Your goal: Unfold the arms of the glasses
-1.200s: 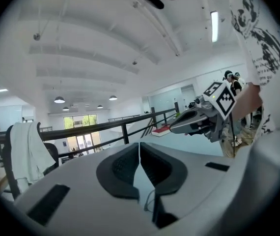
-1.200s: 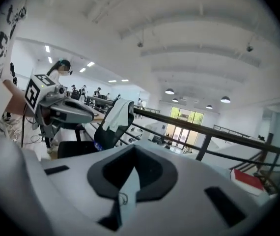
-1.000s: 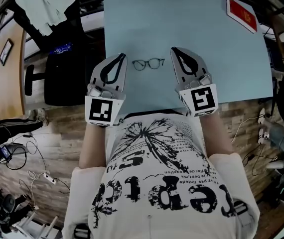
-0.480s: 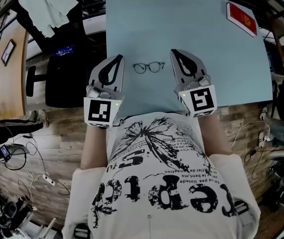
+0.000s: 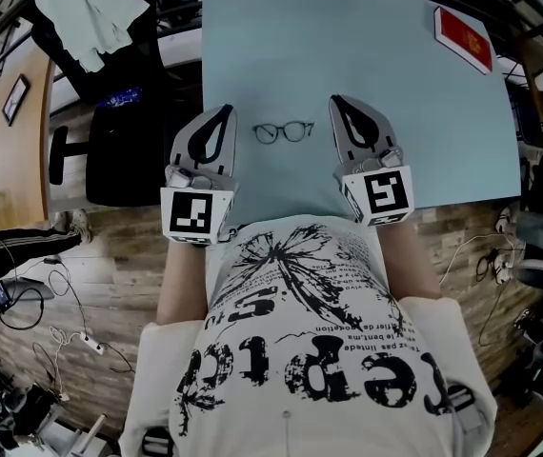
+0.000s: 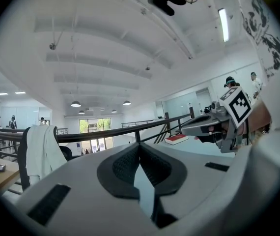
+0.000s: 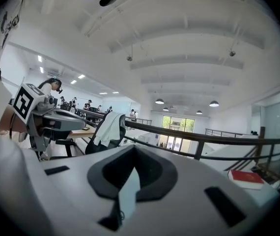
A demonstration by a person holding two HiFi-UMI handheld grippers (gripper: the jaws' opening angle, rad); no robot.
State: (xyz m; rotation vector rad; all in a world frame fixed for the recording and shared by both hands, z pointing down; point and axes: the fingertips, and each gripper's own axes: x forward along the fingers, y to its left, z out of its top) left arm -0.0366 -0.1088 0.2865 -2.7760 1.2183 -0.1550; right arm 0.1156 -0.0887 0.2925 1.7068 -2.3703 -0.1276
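Large black lettering and smaller printed lines on the person's white T-shirt (image 5: 300,350), viewed distorted, cannot be read with certainty; the red book (image 5: 463,34) bears an illegible emblem.

glasses (image 5: 285,131) tiny from above, perhaps folded

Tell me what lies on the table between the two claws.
The glasses lie there on the blue table, apart from the left claw and right claw; the head view shows it.
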